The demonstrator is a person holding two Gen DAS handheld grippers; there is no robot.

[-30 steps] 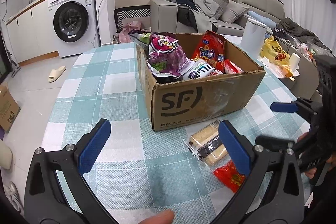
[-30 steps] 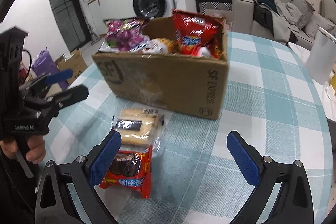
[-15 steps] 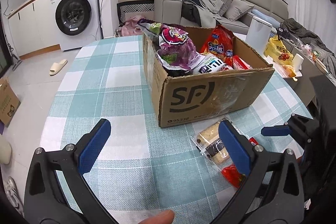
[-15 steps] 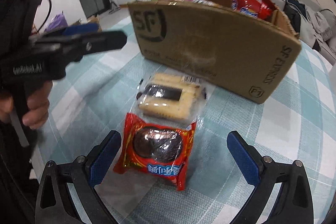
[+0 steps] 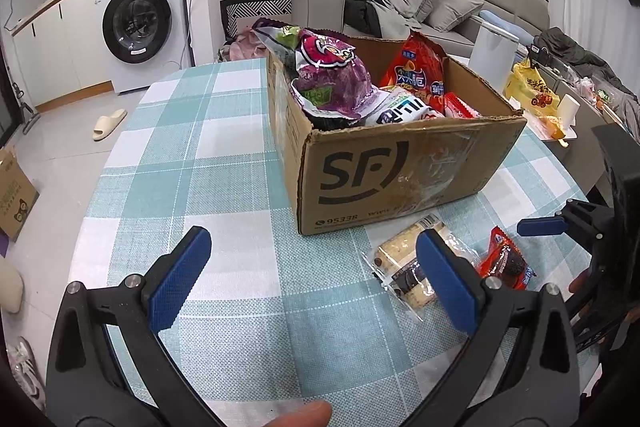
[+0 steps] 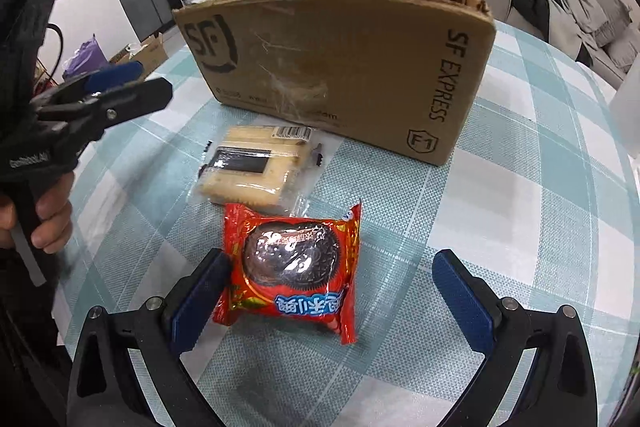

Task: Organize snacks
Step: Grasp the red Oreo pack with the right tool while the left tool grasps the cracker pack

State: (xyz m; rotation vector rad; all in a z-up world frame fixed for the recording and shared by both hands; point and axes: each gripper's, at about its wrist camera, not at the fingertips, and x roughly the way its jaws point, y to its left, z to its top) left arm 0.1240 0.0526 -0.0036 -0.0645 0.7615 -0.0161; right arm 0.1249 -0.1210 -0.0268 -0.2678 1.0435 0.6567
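1. Right claw (image 6: 332, 301) of mine is spread wide, low over the tabletop (image 6: 520, 227), its ribbed blue pads on either side of the red cookie packet (image 6: 292, 267); the left pad (image 6: 200, 301) is touching or nearly touching the packet's crimped edge, the other stands well apart.
2. That packet is glossy foil, roughly square, with sawtooth seams and a dark round sandwich cookie printed on it. It lies flat on the tabletop.
3. Just beyond it, edges overlapping, lies the clear biscuit pack (image 6: 256, 167): a pale rectangular slab under crinkly film, with a black label and a barcode.
4. Behind both stands the cardboard box (image 6: 340, 67), matte brown, with a scuffed patch of clear tape on its front and a worn, torn upper corner. A shiny purple bag (image 5: 332, 79) and a red chip bag (image 5: 416, 71) stick up above its rim.
5. Left claw (image 5: 312, 279) is also wide open and holds nothing, over the woven teal-and-white checked cloth that covers the tabletop.
6. From the left wrist view, bare cloth runs left of the box out to the rounded tabletop edge; the strip between the box front and the two packs is narrow. To the right of the red cookie packet the cloth is clear as far as the curved edge.
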